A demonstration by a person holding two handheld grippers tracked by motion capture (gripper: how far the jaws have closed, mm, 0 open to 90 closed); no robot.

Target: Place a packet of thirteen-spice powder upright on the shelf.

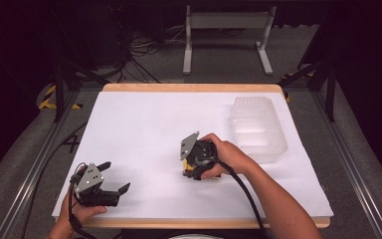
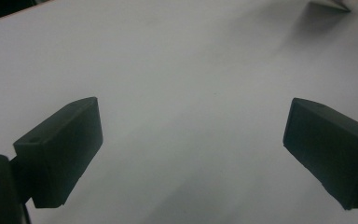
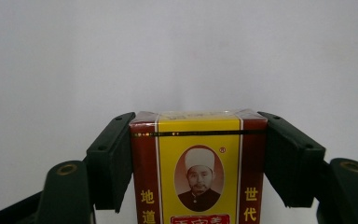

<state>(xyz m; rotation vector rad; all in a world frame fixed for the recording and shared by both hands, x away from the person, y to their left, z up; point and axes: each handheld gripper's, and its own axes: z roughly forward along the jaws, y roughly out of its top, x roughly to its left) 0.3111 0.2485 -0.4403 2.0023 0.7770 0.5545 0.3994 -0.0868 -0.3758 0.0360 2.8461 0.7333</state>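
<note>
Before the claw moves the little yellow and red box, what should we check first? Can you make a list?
1. Right claw squeezes the box on both sides: ok.
2. Box sits straight in the claw: ok.
3. Box lifted off the white table: cannot tell.
4. Clear plastic tub has room: ok, looks empty.
5. Path to the tub is free: ok.
6. Left claw out of the way, open, holding nothing: ok.
</note>
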